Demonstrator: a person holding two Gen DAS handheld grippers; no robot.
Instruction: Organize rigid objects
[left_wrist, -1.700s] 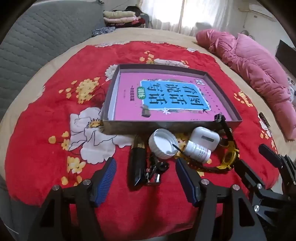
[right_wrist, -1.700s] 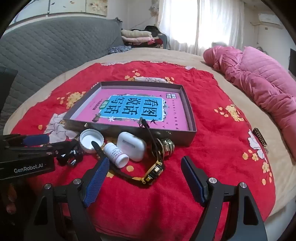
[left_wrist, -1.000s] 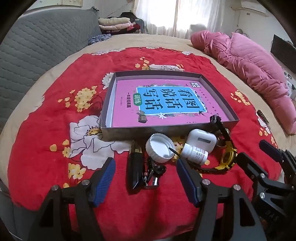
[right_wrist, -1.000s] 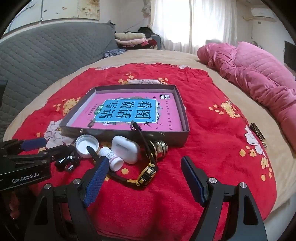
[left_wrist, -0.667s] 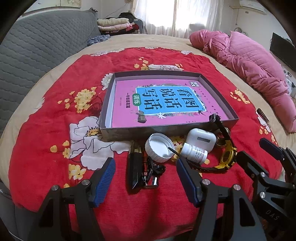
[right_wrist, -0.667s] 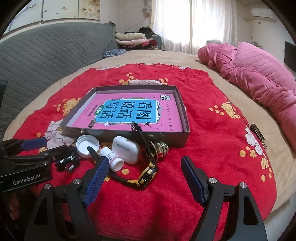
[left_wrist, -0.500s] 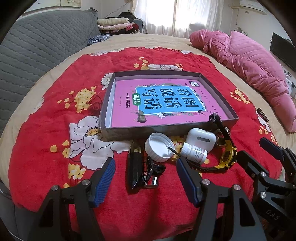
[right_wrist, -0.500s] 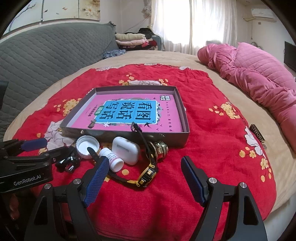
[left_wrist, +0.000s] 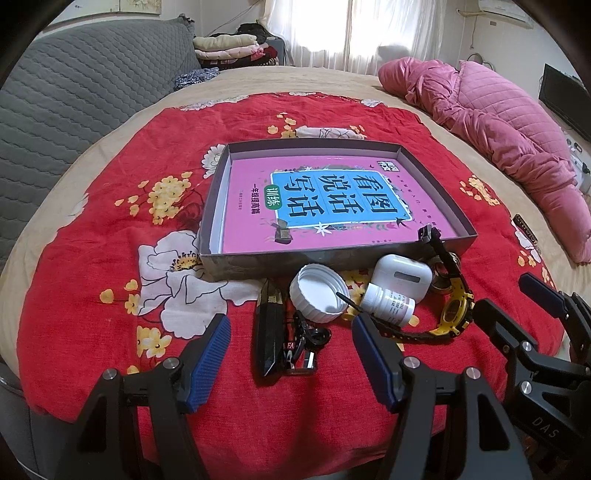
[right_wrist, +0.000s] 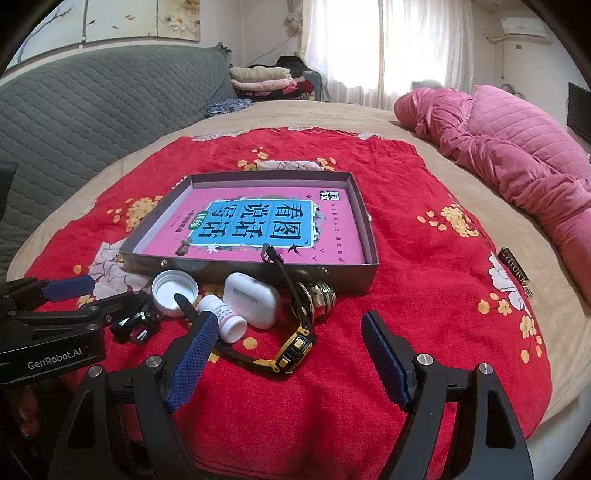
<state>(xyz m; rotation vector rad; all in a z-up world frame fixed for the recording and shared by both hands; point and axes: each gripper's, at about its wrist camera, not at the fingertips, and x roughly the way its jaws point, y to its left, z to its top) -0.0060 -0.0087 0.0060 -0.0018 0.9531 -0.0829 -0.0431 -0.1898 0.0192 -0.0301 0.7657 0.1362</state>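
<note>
A shallow grey box (left_wrist: 332, 255) (right_wrist: 347, 277) with a pink book (left_wrist: 332, 199) (right_wrist: 266, 221) inside lies on the red cloth. In front of it lie a white cap (left_wrist: 317, 293) (right_wrist: 175, 286), a small white bottle (left_wrist: 388, 302) (right_wrist: 225, 319), a white earbud case (left_wrist: 402, 273) (right_wrist: 253, 297), a yellow and black watch (left_wrist: 454, 306) (right_wrist: 295, 343), a brass fitting (right_wrist: 319, 297), a dark stick (left_wrist: 269, 328) and a black clip (left_wrist: 306, 343) (right_wrist: 135, 325). My left gripper (left_wrist: 291, 358) stands open before the dark stick. My right gripper (right_wrist: 288, 354) stands open before the watch. Neither holds anything.
The red flowered cloth (left_wrist: 110, 258) covers a round beige bed. A pink quilt (left_wrist: 498, 122) (right_wrist: 517, 147) lies at the right, a grey padded headboard (left_wrist: 74, 92) at the left. A small dark tag (right_wrist: 513, 271) lies near the right edge. Folded clothes (right_wrist: 266, 83) sit at the back.
Both grippers have drawn back and risen slightly since the earliest frames, then held still. The objects have not moved.
</note>
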